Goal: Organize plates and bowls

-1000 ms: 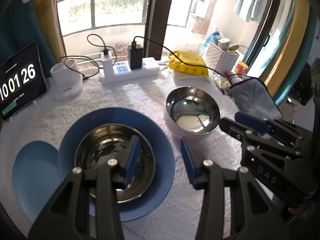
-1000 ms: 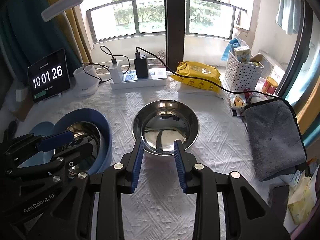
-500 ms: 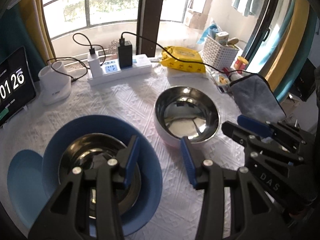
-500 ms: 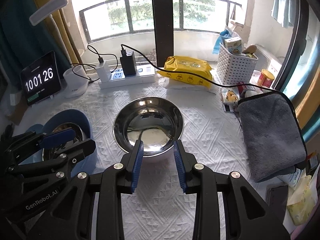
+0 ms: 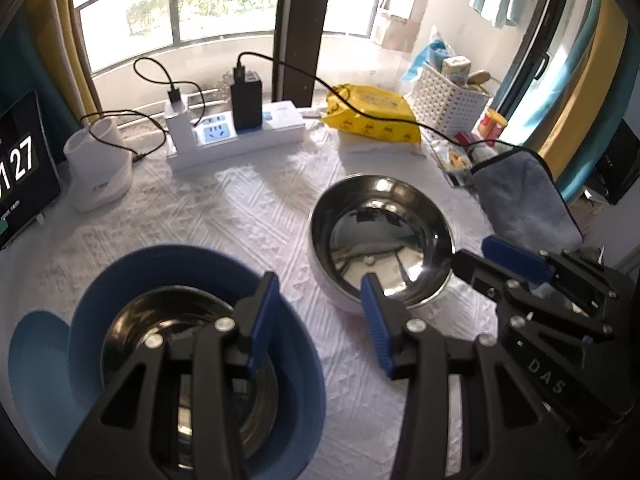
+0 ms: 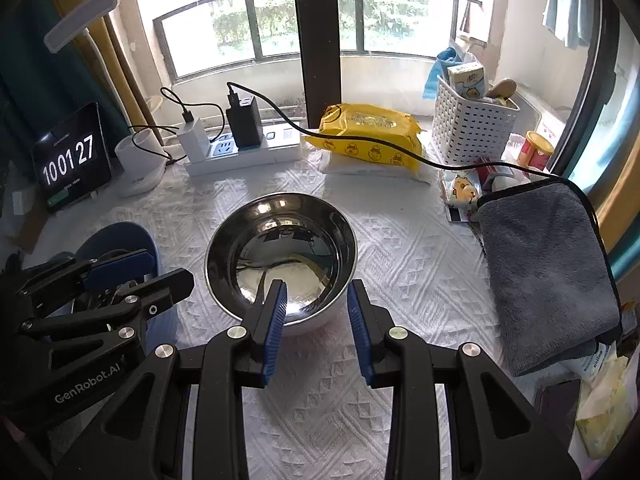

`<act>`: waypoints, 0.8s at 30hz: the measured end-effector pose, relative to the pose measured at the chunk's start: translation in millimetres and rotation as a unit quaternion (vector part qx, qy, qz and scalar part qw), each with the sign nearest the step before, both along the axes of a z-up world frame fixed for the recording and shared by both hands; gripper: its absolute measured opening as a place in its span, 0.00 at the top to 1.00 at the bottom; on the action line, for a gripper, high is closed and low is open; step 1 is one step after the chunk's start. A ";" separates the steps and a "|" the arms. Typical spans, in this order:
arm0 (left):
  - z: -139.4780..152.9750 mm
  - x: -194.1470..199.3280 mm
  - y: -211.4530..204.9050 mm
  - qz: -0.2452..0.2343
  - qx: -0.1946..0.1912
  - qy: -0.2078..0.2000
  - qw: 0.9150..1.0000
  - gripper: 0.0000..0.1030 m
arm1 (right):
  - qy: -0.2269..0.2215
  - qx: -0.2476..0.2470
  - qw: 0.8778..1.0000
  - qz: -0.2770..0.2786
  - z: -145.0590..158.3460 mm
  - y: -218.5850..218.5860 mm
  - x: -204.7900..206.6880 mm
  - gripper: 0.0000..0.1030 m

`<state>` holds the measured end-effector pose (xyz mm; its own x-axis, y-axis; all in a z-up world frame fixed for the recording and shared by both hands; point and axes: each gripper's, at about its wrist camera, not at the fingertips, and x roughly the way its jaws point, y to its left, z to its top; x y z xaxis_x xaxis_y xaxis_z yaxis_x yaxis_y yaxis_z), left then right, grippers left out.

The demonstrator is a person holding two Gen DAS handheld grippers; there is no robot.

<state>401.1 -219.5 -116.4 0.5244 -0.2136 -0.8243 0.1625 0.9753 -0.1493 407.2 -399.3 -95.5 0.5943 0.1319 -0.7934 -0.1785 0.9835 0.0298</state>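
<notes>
A steel bowl with a white outer shell (image 6: 280,252) stands in the middle of the white tablecloth; it also shows in the left wrist view (image 5: 380,240). My right gripper (image 6: 316,300) is open, its jaws straddling the bowl's near rim. A second steel bowl (image 5: 160,328) sits inside a blue bowl (image 5: 120,280), which rests beside a light blue plate (image 5: 32,352). My left gripper (image 5: 320,300) is open and empty, above the gap between the blue bowl and the steel bowl.
At the back stand a power strip with chargers (image 6: 240,148), a white cup (image 6: 138,168), a clock tablet (image 6: 72,160), a yellow wipes pack (image 6: 368,136) and a white basket (image 6: 472,124). A grey towel (image 6: 544,264) lies right. A cable (image 6: 400,148) crosses the back.
Both grippers have moved forward and closer to the table. The right gripper has closed in on the steel bowl's near rim. The left gripper has shifted right, off the blue bowl. The bowls have not moved.
</notes>
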 end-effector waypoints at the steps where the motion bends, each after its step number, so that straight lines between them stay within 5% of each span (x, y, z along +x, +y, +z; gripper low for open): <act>1: 0.1 1.3 -0.9 0.000 0.001 -0.001 1.000 0.57 | 0.001 0.000 1.000 -0.001 -0.9 -0.8 1.2 0.68; 24: -19.4 32.3 -27.1 -0.010 0.045 0.013 0.999 0.57 | 0.016 0.019 1.000 -0.003 -19.7 -18.0 24.5 0.68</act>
<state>433.4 -246.6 -135.8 0.4984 -0.1489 -0.8541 0.1801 0.9814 -0.0661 431.8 -417.3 -115.2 0.5693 0.1579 -0.8068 -0.1701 0.9828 0.0723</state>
